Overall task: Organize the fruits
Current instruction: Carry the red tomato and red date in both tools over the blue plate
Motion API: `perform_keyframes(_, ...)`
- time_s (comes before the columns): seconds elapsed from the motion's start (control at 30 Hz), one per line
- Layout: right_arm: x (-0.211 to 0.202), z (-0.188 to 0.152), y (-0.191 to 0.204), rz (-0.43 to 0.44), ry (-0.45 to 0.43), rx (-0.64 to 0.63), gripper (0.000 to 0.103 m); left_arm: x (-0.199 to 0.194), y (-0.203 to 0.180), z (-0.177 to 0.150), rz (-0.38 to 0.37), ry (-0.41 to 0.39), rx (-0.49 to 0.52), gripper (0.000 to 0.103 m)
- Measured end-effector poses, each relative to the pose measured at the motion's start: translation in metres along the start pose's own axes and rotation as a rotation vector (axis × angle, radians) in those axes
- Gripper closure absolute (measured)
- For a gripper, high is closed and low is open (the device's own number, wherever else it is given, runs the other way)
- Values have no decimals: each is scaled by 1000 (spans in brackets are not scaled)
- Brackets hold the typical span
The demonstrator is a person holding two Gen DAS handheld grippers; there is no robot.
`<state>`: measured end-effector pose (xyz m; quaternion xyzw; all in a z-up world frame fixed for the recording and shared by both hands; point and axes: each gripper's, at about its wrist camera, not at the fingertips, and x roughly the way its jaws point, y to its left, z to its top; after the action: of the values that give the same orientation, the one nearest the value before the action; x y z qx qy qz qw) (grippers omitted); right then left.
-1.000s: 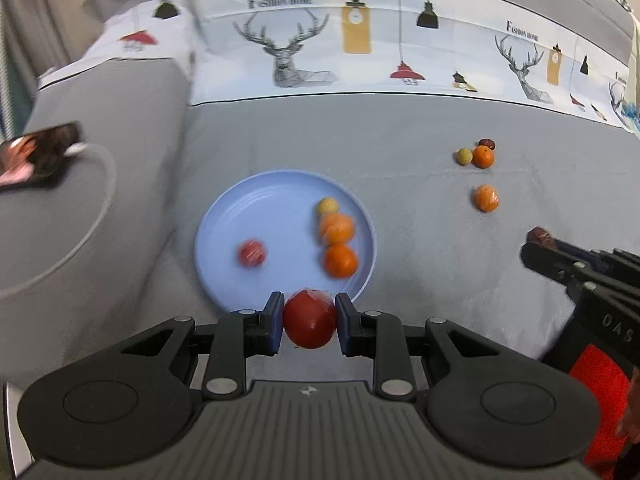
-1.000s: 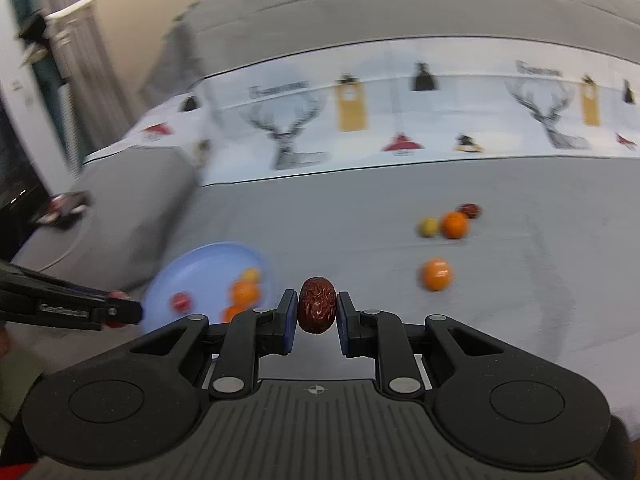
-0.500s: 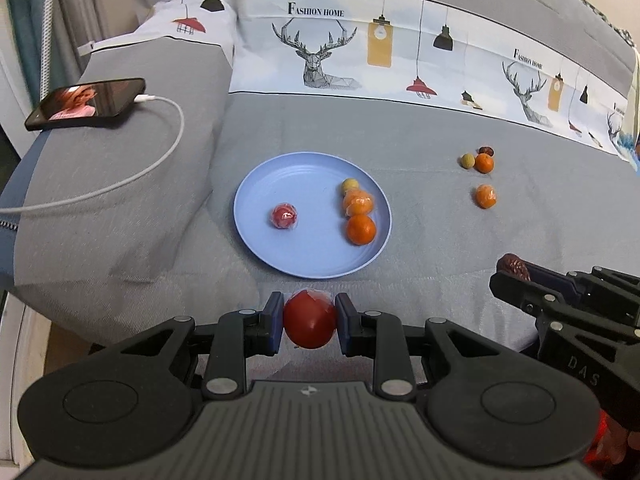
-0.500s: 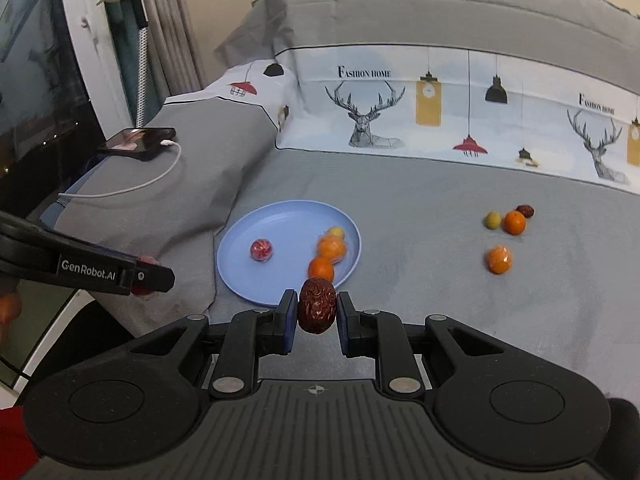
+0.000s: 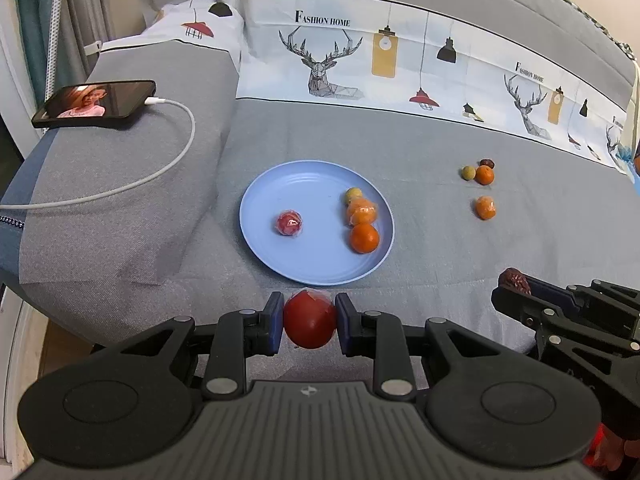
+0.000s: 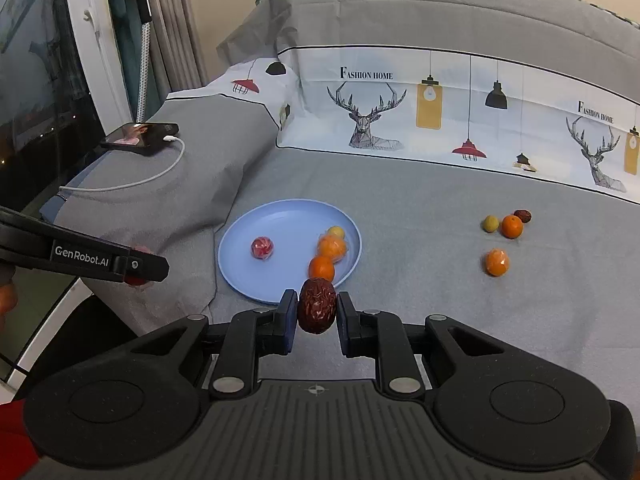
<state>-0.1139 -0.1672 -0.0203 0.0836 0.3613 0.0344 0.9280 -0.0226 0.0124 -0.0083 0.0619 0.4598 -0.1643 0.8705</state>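
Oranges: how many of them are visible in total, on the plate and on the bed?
4. Two on the blue plate: one bare, one in plastic wrap. Two on the grey bedcover: one in the far cluster, one alone nearer. None seems hidden.

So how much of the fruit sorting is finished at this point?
Roughly half. Four pieces already sit on the blue plate: a wrapped red fruit, two oranges and a small yellowish one. In hand: the left gripper holds a red fruit and the right gripper holds a wrinkled date, both short of the plate. Four loose fruits remain on the bedspread.
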Motion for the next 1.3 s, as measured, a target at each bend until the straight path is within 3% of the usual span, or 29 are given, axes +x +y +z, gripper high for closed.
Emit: perform_keyframes(1.3, 20, 2, 5, 3, 47, -28, 81, 14, 12, 16, 11, 1, -30, 73)
